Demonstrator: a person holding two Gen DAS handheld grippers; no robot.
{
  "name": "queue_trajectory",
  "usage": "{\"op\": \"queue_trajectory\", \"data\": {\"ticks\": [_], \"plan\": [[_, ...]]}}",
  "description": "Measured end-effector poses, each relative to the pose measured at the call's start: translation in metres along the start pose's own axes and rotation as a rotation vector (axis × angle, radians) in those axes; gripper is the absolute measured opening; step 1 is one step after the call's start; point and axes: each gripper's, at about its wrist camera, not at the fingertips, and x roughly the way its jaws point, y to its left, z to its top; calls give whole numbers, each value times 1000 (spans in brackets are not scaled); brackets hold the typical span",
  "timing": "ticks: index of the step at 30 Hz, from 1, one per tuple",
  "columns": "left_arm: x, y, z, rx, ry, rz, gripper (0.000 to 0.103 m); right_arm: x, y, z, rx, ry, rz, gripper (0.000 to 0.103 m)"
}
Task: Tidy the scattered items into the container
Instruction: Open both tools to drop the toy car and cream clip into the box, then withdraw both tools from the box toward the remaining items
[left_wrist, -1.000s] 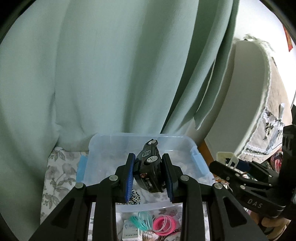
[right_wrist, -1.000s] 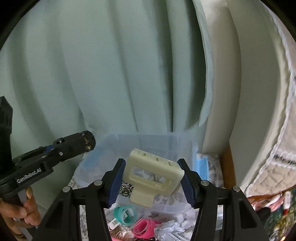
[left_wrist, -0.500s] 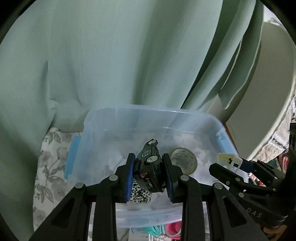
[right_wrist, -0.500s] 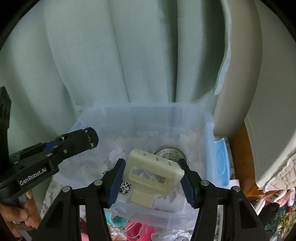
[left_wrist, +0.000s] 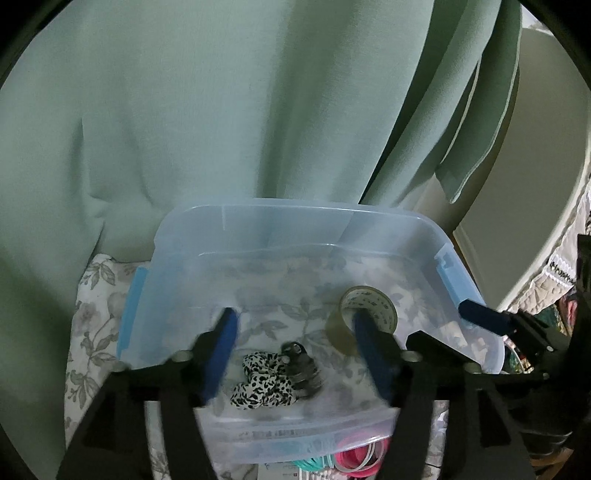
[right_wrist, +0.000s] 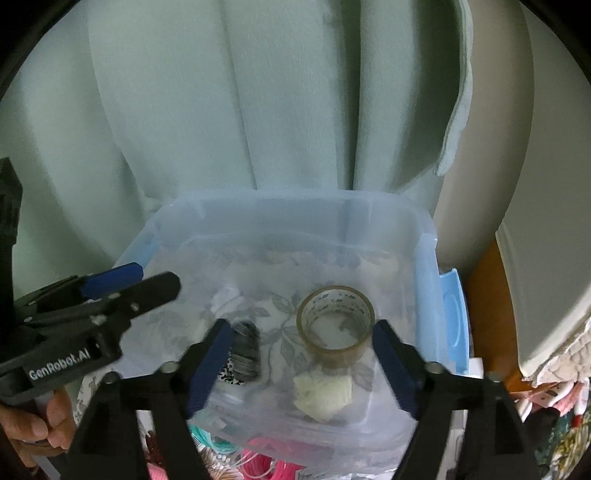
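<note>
Hovering over the translucent plastic storage container with blue side latches (left_wrist: 369, 225), the left gripper (left_wrist: 295, 354) is standing with its blue-padded fingers spread wide and nothing between them, and the right gripper (right_wrist: 303, 365) is likewise spread and empty at the lower middle of its own frame. Inside the container, the small dark toy car (left_wrist: 301, 369) is lying blurred at lower centre, touching the black-and-white spotted fabric scrunchie (left_wrist: 262, 384); the roll of clear brownish packing tape (right_wrist: 336, 321) is sitting to the right, with the cream plastic clip-like piece (right_wrist: 323, 395) just below it. Pink and teal thin plastic bangles (left_wrist: 351, 458) are lying outside, against the near wall at the bottom edge. Judging from this, doing the release well means keeping both grippers open and lifting straight up clear of the rim, so neither finger is snagging the wall or nudging the container.
</note>
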Motion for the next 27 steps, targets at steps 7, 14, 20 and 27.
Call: {"op": "queue_trajectory", "data": {"ticks": [7, 14, 20, 27], "plan": [[-14, 1, -3, -8, -21, 26, 86, -30, -7, -10, -1, -27, -3, 103], [-31, 10, -20, -36, -55, 6, 91, -56, -12, -29, 61, -62, 17, 103], [-52, 14, -45, -83, -113, -17, 93, -81, -17, -64, 143, -117, 31, 103], [-65, 13, -83, -139, -127, -56, 101, -92, -4, -124, 140, -102, 57, 103]]}}
